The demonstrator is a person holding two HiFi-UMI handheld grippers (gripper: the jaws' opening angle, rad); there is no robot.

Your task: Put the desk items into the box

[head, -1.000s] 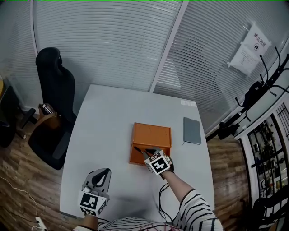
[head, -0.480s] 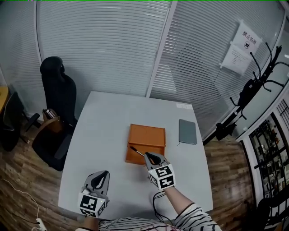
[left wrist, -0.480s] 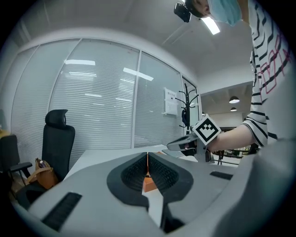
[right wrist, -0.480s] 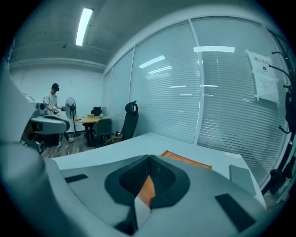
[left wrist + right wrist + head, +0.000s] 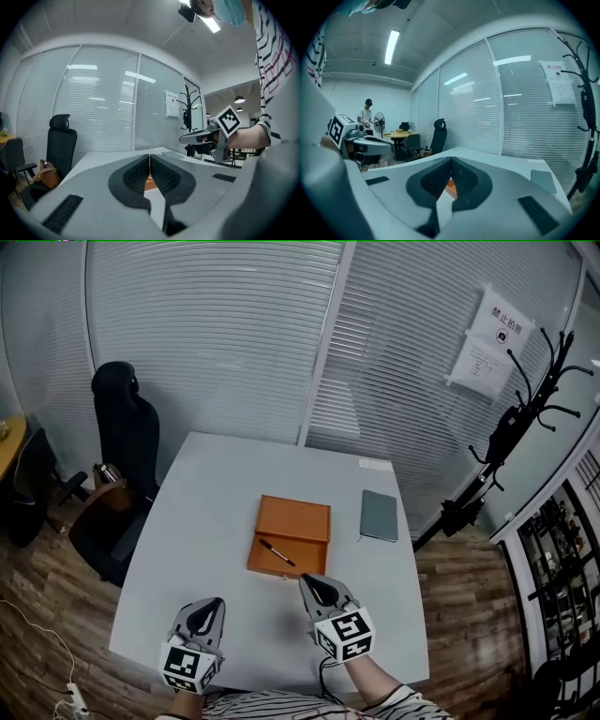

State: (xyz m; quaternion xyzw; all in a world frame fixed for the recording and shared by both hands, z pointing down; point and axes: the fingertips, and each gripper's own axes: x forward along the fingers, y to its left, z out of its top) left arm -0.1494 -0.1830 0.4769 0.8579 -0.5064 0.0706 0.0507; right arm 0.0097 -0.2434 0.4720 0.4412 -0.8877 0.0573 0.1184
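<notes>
An open orange box [image 5: 292, 521] sits mid-table with a black pen [image 5: 277, 552] lying slantwise inside it. A grey notebook [image 5: 380, 515] lies flat to the box's right. My right gripper [image 5: 308, 581] hovers just in front of the box's near edge, jaws shut with nothing between them. My left gripper [image 5: 213, 604] stays near the table's front left, also shut and empty. In the left gripper view the closed jaws [image 5: 149, 161] point at the box [image 5: 150, 184], with the right gripper [image 5: 206, 136] off to the side. In the right gripper view the box [image 5: 450, 185] shows past the closed jaws [image 5: 451, 168].
A black office chair [image 5: 124, 437] with a brown bag [image 5: 108, 491] stands at the table's left side. Blinds and glass walls run behind. A coat rack [image 5: 511, 432] stands at the right. The white table [image 5: 211, 493] ends close to my grippers.
The right gripper, which held the pen over the box, has let it go and drawn back toward me. The pen now lies in the box. The left gripper has barely moved.
</notes>
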